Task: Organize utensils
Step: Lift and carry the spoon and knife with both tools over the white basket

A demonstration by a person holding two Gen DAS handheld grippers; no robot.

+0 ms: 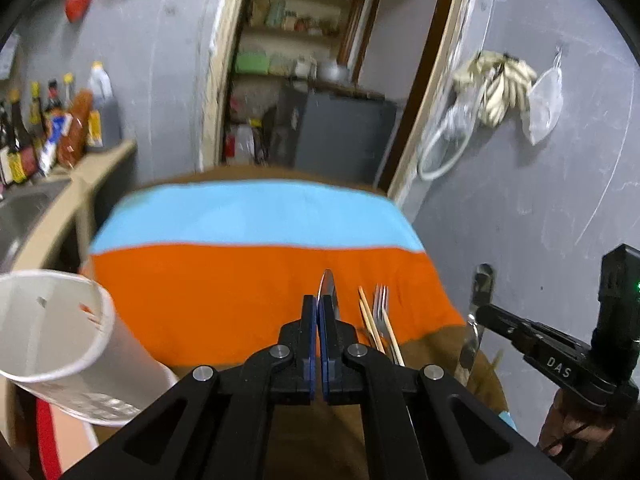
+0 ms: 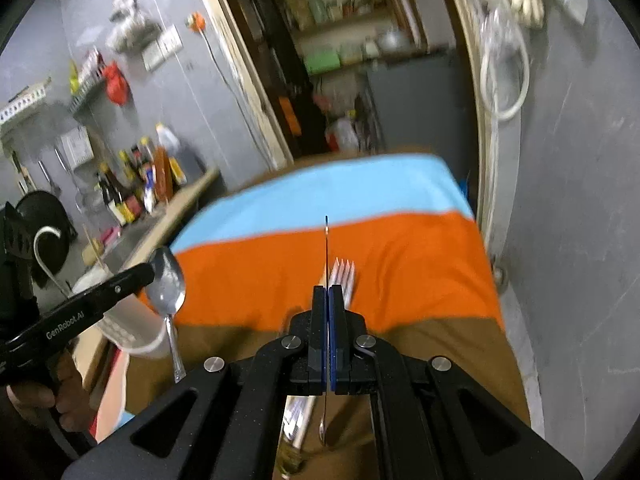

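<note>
My left gripper [image 1: 319, 300] is shut on a metal spoon [image 1: 328, 284], seen edge-on here. The right wrist view shows that spoon's bowl [image 2: 166, 280] and its handle hanging below the jaws. My right gripper [image 2: 328, 290] is shut on a second thin metal utensil [image 2: 326, 240], which stands upright. The left wrist view shows the same utensil [image 1: 478, 308] off to the right. Both are held above the table. Forks [image 1: 382, 308] and wooden chopsticks [image 1: 370, 320] lie on the orange cloth [image 1: 220, 300], just ahead of the grippers. A white cylindrical holder [image 1: 60, 328] stands at the left, its mouth open.
The cloth's far half is light blue [image 1: 256, 220], over a brown table [image 2: 440, 352]. A counter with sauce bottles [image 1: 52, 132] and a sink is on the left. A grey wall [image 1: 540, 200] is close on the right. A doorway to a storeroom lies behind.
</note>
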